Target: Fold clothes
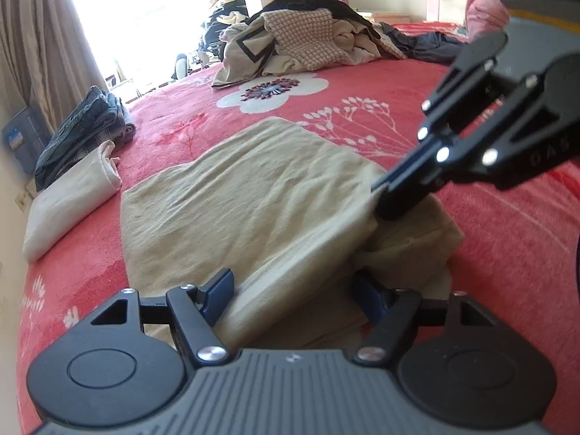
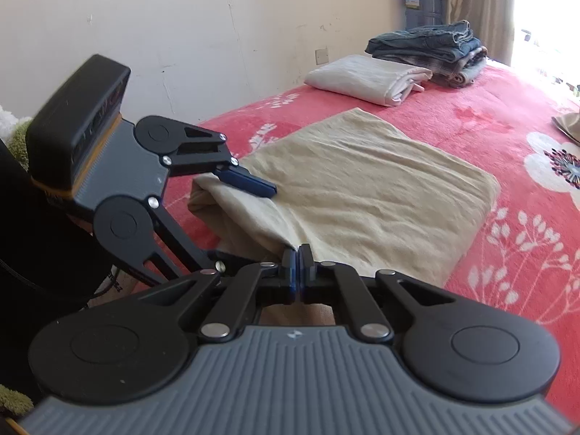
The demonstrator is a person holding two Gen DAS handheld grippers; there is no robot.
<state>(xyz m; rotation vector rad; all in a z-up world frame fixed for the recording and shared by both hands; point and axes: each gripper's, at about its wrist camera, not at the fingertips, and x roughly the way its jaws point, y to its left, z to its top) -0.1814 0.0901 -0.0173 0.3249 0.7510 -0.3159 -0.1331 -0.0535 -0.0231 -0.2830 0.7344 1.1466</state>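
A beige garment (image 1: 253, 188) lies folded on the red floral bedspread (image 1: 507, 253), its near edge doubled over. My left gripper (image 1: 293, 290) is open and straddles that thick near fold, one blue finger (image 1: 219, 291) on each side of it. In the right wrist view its upper finger (image 2: 250, 181) rests on top of the garment (image 2: 362, 188) and the lower one is hidden beneath. My right gripper (image 2: 298, 257) is shut on the garment's right edge. In the left wrist view the right gripper (image 1: 380, 192) lifts that edge slightly.
A folded white garment (image 2: 369, 76) and a stack of folded jeans (image 2: 431, 47) sit by the wall at the bed's far corner. A heap of unfolded clothes (image 1: 308, 36) lies at the far side of the bed. A curtain (image 1: 40, 36) hangs beside the bright window.
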